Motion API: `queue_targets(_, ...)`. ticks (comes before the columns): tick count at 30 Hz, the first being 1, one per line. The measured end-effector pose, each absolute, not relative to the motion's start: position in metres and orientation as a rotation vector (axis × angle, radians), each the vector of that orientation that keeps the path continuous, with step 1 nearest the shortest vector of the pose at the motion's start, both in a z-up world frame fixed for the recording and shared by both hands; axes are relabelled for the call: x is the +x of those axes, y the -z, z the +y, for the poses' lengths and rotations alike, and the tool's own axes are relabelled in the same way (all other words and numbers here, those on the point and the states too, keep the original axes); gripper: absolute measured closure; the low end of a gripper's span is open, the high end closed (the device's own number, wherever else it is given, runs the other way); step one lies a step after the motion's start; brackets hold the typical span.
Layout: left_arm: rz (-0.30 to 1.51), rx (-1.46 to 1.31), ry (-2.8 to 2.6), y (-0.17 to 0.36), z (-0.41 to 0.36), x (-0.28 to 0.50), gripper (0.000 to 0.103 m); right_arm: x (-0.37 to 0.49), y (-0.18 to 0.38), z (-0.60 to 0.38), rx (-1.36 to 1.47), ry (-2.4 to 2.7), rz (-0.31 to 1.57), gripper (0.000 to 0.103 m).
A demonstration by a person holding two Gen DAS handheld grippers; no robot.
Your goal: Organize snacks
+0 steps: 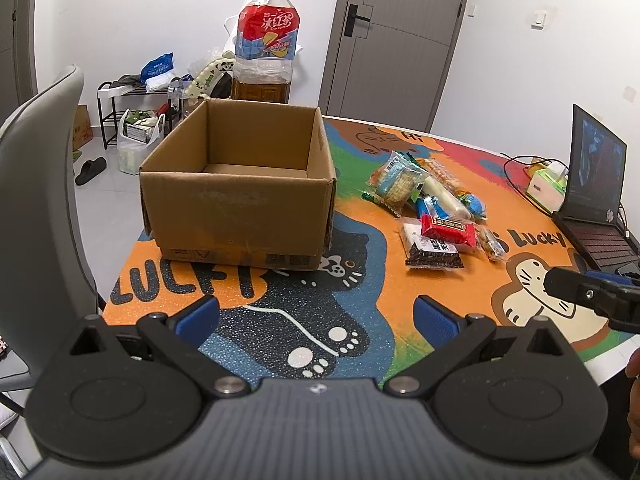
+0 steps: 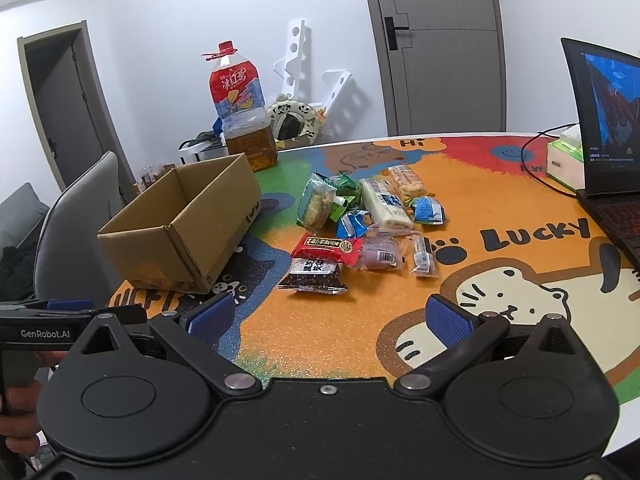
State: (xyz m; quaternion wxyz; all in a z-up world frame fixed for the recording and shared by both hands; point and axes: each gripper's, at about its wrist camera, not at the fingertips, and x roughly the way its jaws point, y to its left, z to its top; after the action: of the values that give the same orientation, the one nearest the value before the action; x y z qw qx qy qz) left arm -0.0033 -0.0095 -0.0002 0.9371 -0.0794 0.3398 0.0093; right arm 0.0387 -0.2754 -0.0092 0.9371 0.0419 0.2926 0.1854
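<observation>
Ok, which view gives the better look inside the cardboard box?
The left wrist view. There the cardboard box faces the camera with its open top toward it, so the inner walls and a strip of bare floor show. In the right wrist view the box sits off to the left at an angle, and its near wall hides the floor.

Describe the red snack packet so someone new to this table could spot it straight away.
Start at the open cardboard box on the cartoon table mat; the snack pile lies apart from it, towards the laptop. At the pile's near edge, the red packet lies partly on a dark packet with a white label. It is the only red wrapper, with a dark band of gold print.
</observation>
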Motion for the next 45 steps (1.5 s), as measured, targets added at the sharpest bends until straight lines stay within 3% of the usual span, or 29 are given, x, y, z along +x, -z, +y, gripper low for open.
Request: queue_targets(45, 0.683, -0.162, 0.026, 0.014, -0.026, 0.014, 0.001, 0.058, 0.025, -0.286, 0.095, -0.395, 0.575, 0.000)
